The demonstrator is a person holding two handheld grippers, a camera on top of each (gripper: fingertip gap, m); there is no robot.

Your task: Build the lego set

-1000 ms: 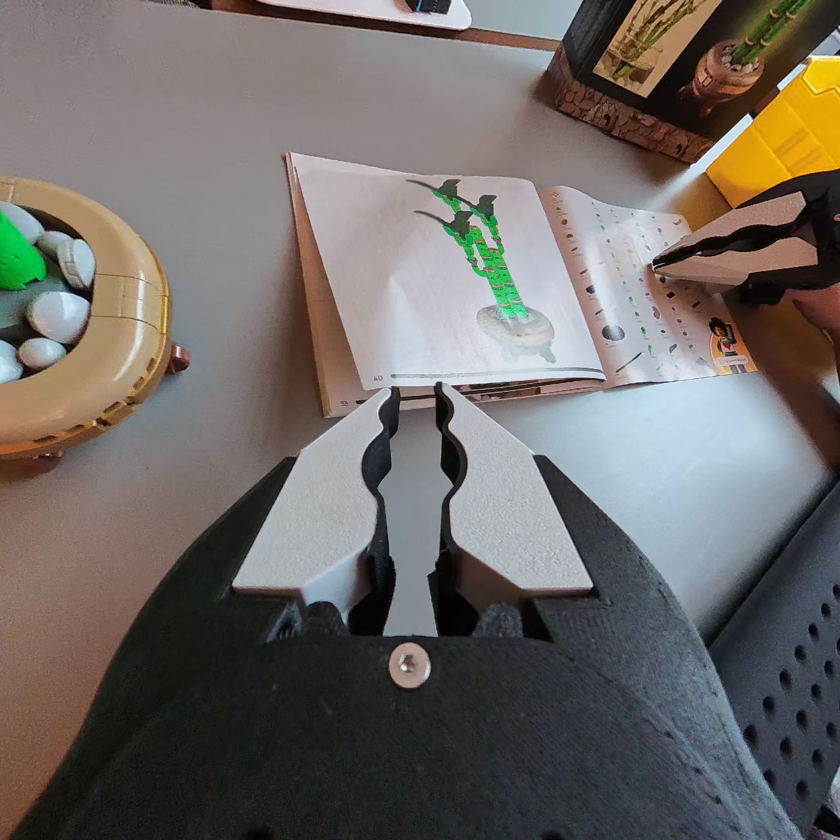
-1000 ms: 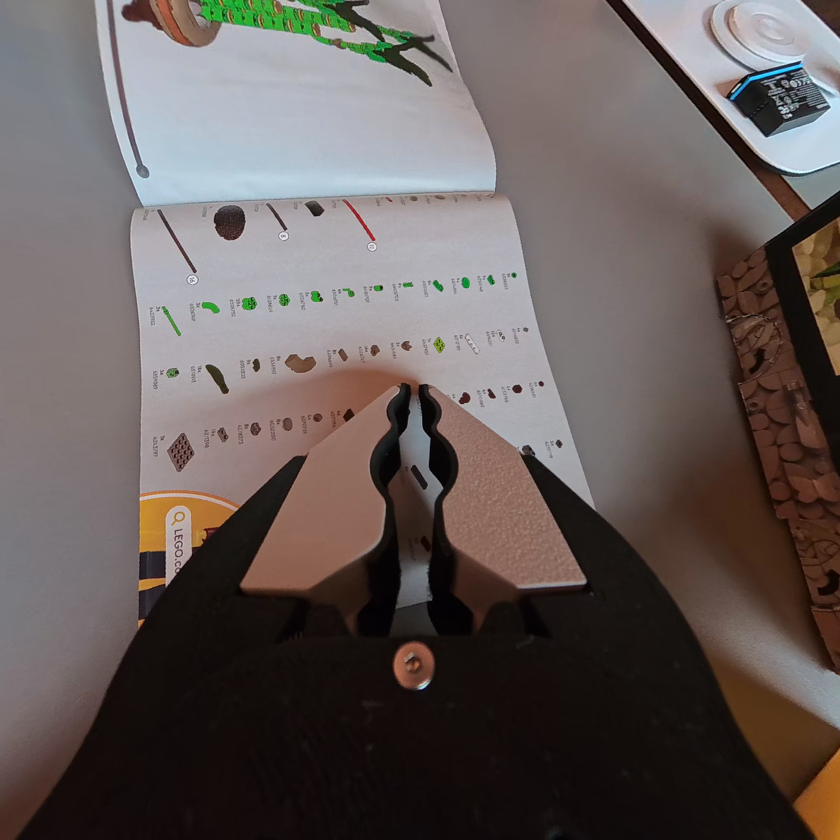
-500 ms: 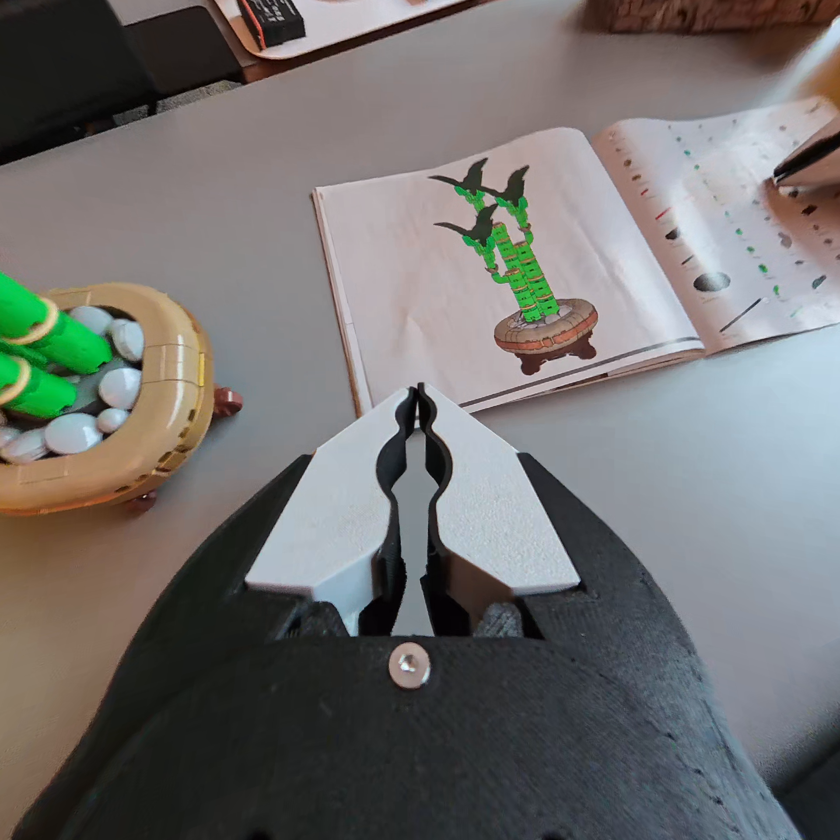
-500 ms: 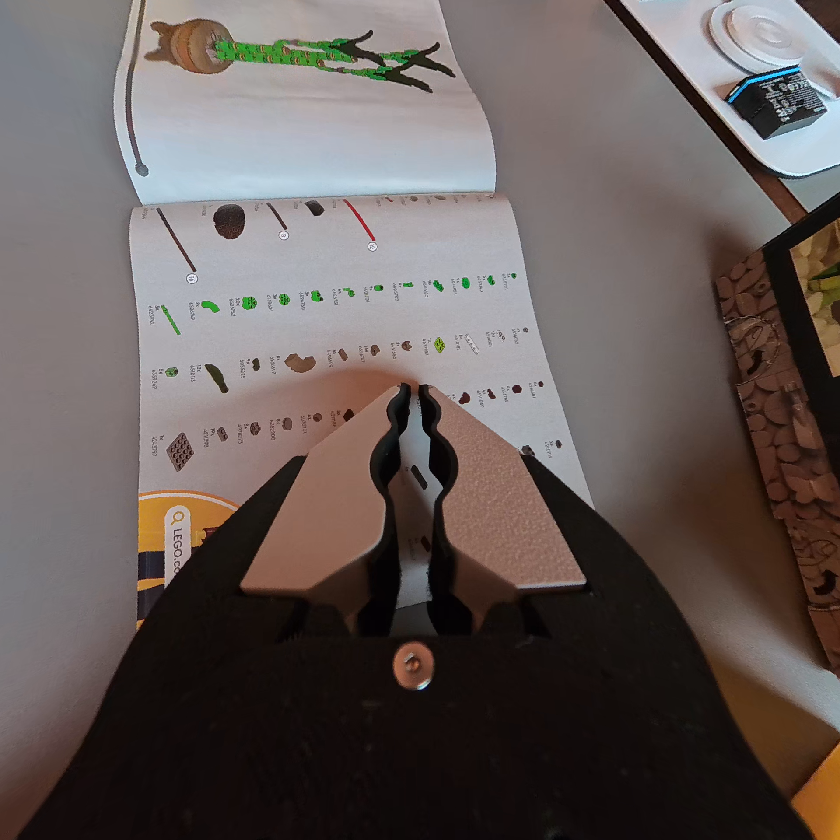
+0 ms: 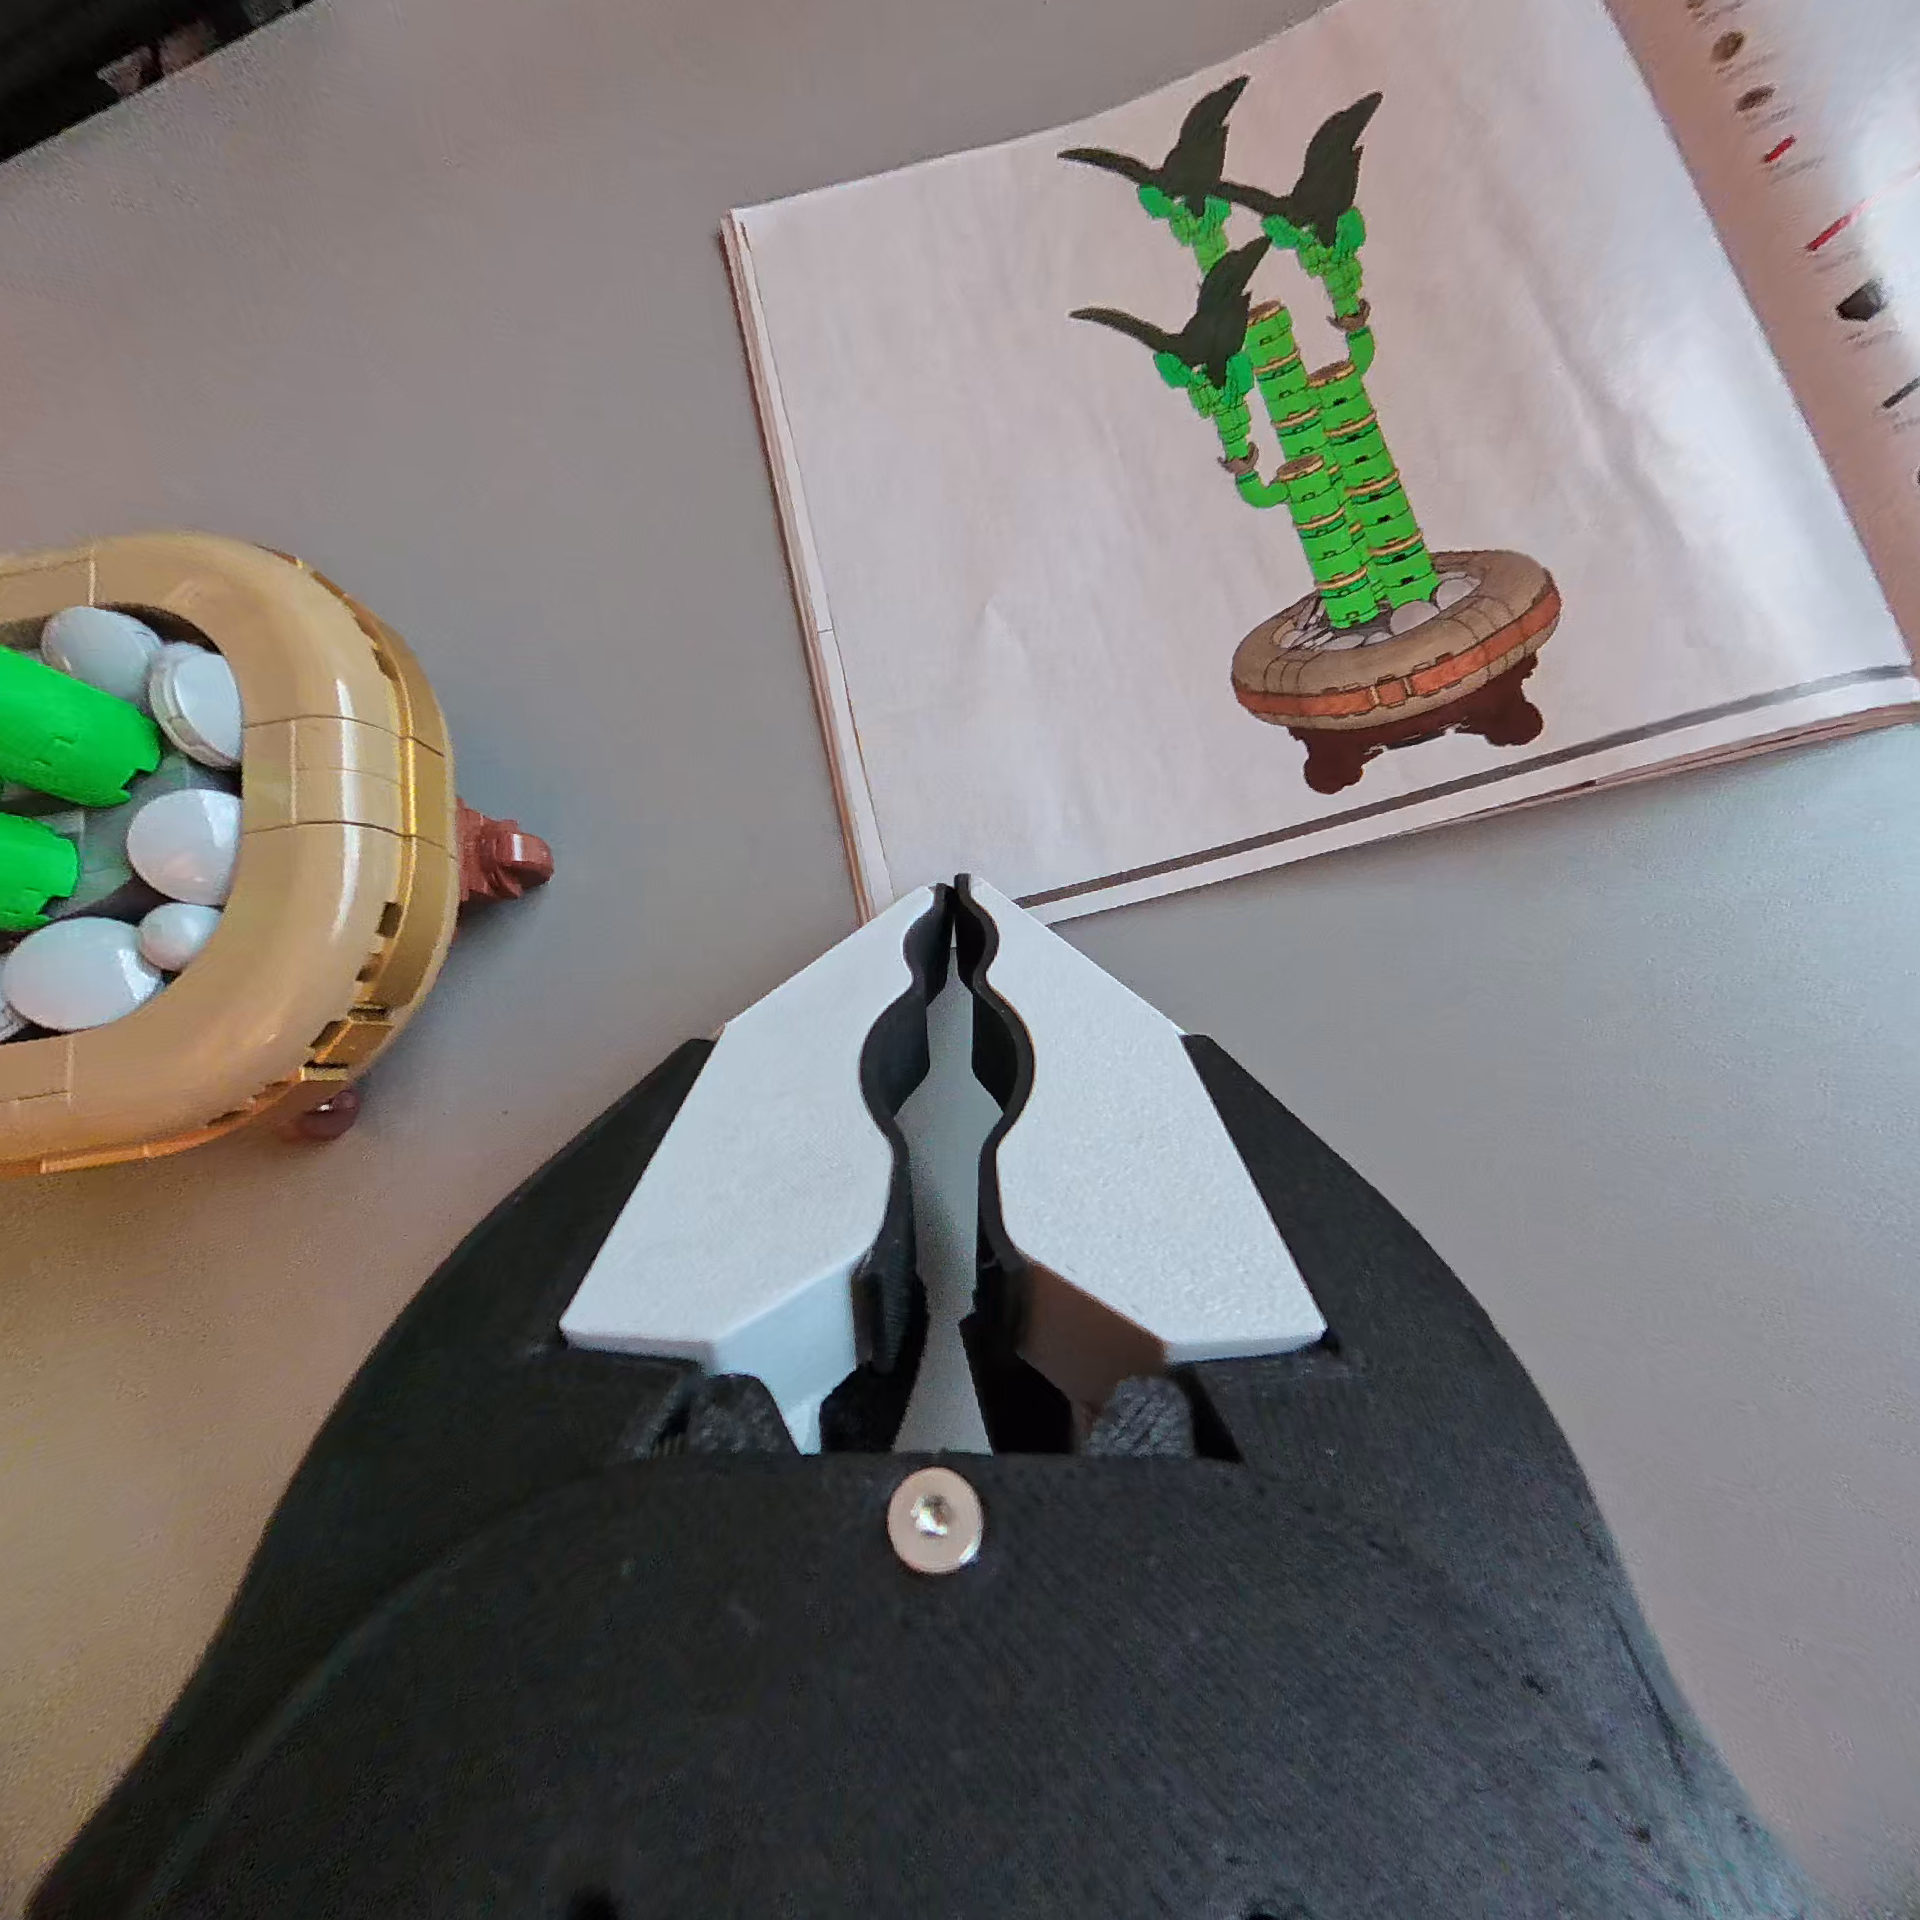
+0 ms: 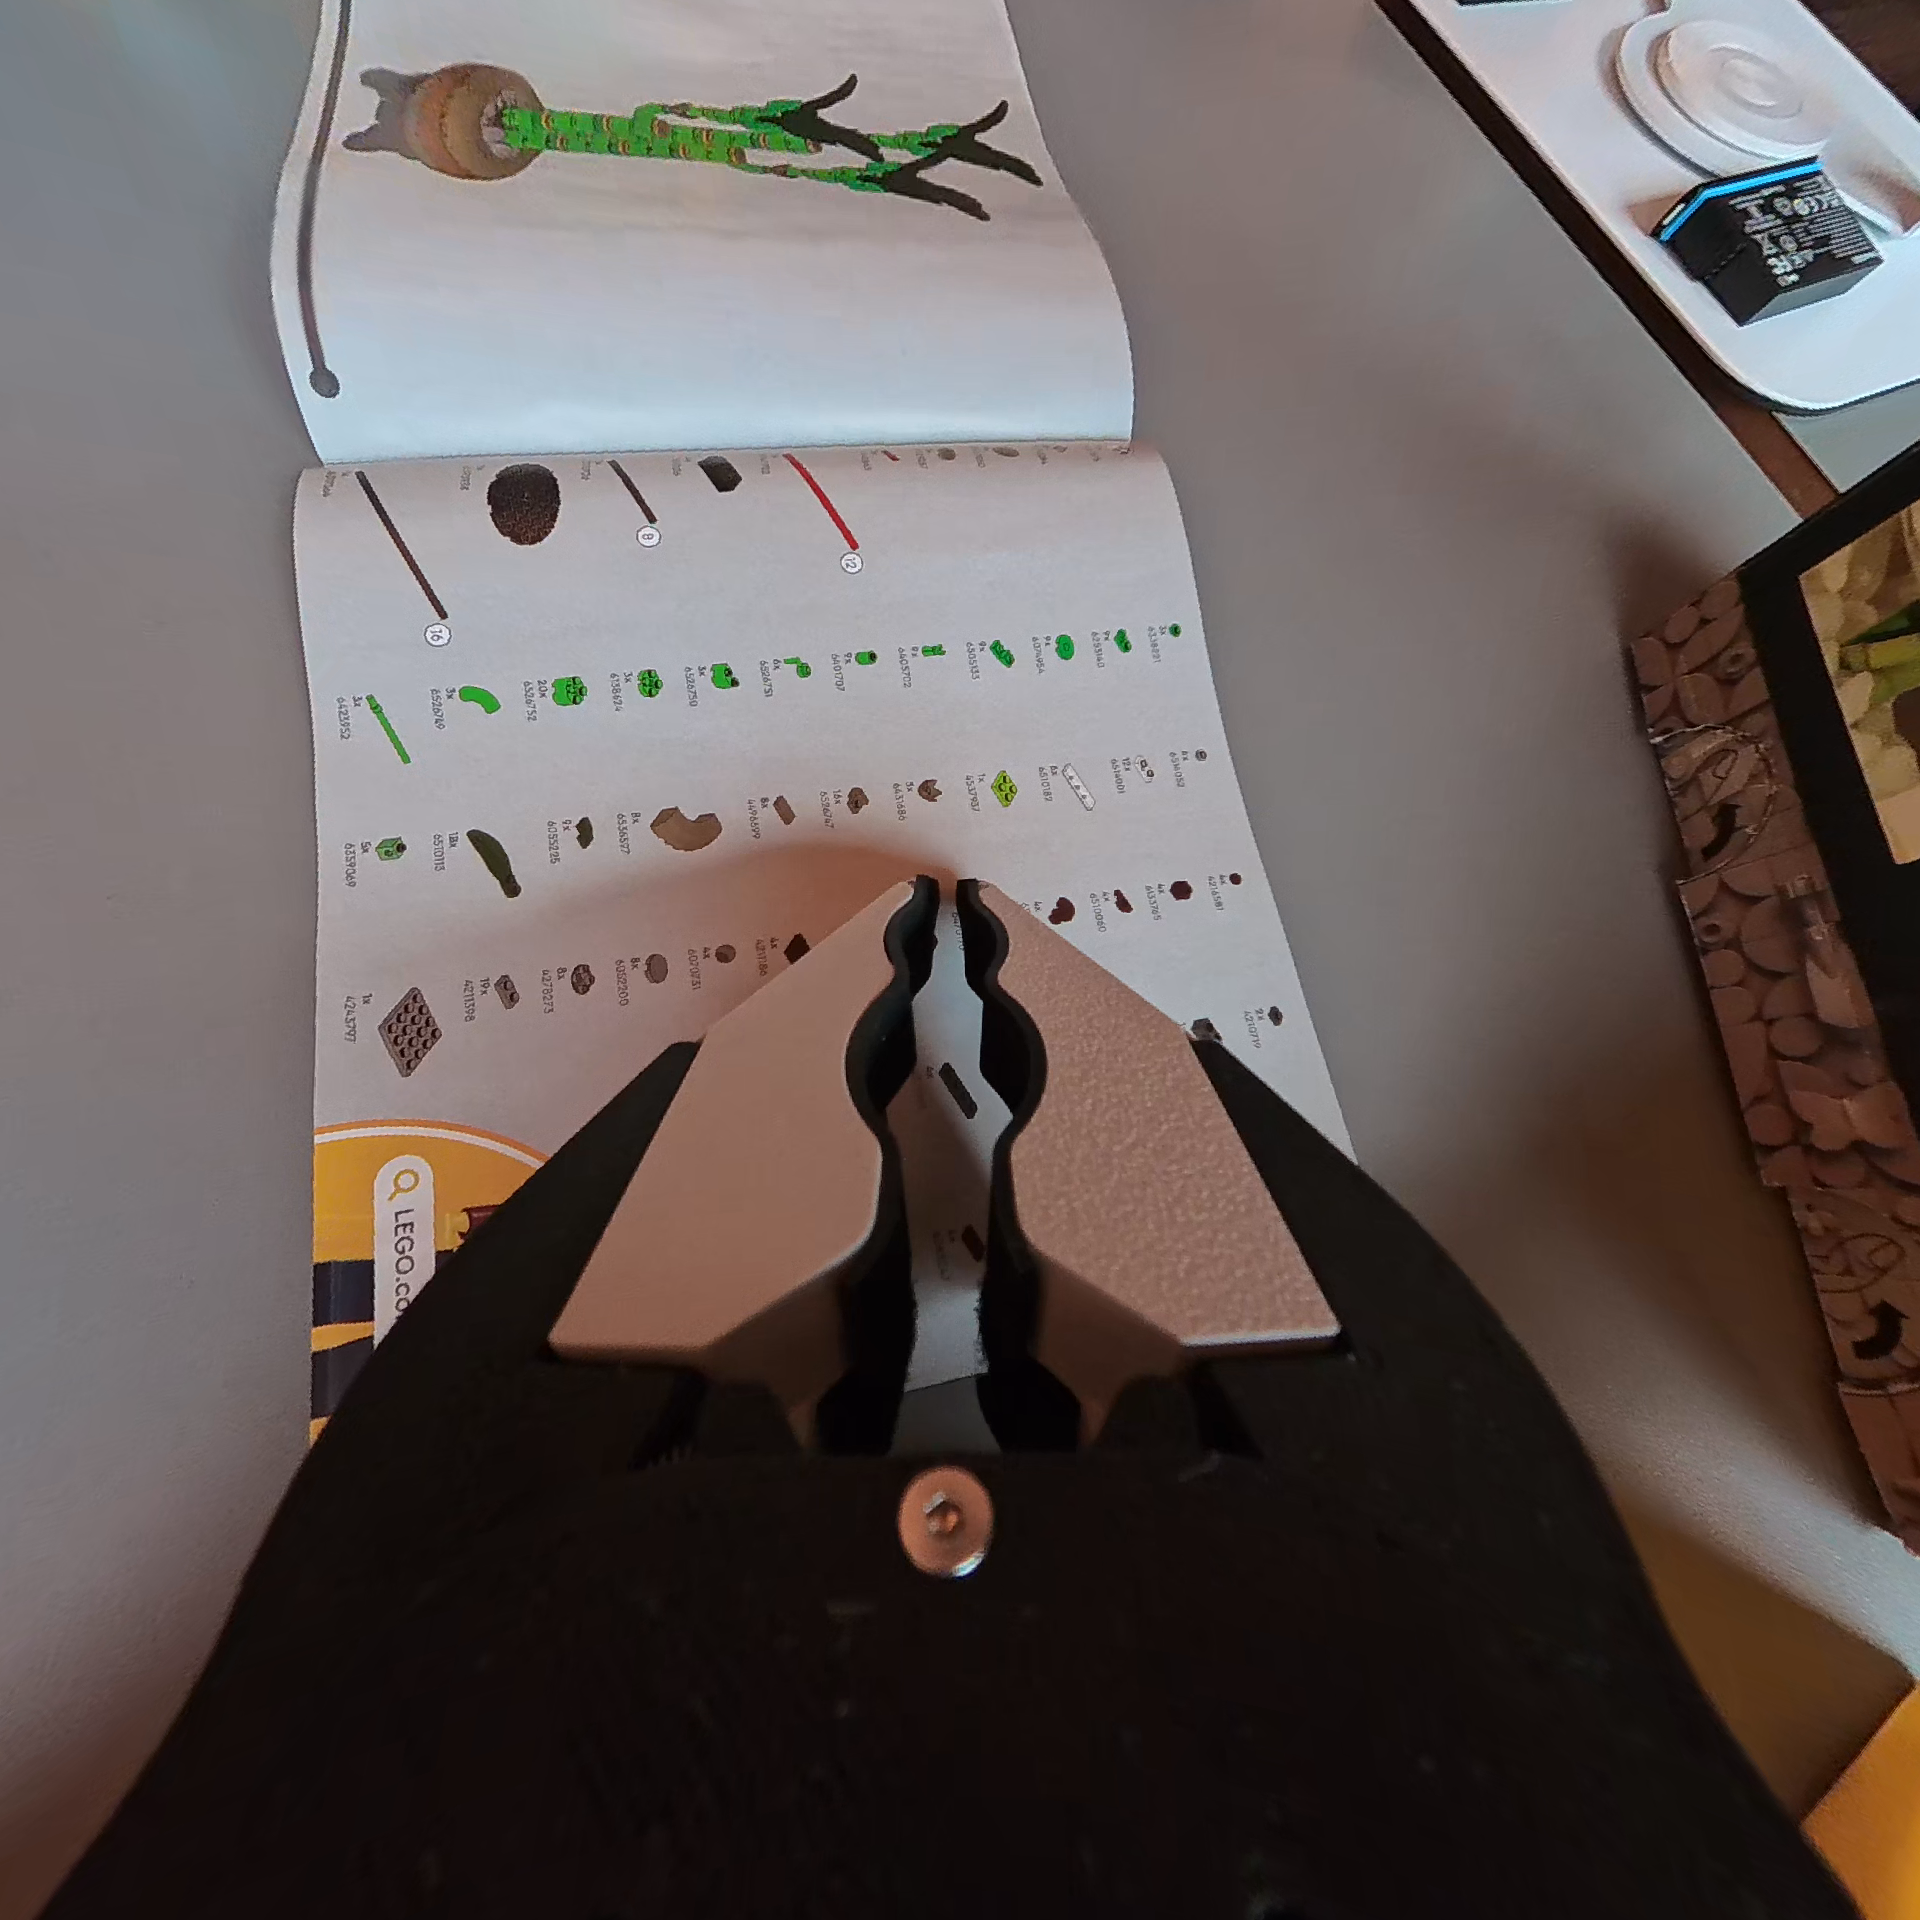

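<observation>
A grey desk [image 5: 520, 364] holds an open booklet [image 5: 987, 520] and, well to its left, a built model: a tan pot [image 5: 312, 883] on small brown feet, filled with pale pebbles [image 5: 187, 831], with bright green stalks [image 5: 62, 738] leaning out of frame.

The left gripper [image 5: 954, 891] hovers just short of the booklet's near corner, jaws pinched together at the tips and empty. The right gripper [image 6: 943, 888] is low over the booklet's right-hand page, a parts list of small green and brown pieces; its jaws are almost closed, a thin slit between the tips, holding nothing. Whether the tips press on the paper is hard to tell from this angle.

The left-hand page shows the finished plant in its pot, and that picture comes just before the parts list, so the build looks to be at or near its end (only the pot and the stalk bases show, so the top cannot be checked). The step in hand seems to be handling the booklet, not placing bricks. A likely next move is closing it or turning a page, which calls for catching a thin paper edge without creasing it while the other gripper steadies the spine.

Off the desk's far edge, the right wrist view shows a white tray [image 6: 1662, 291] with a small black block [image 6: 1766, 234] on a brown surface, the set's dark box [image 6: 1787, 831] at right, and something yellow [image 6: 1870, 1797] at the lower corner.
</observation>
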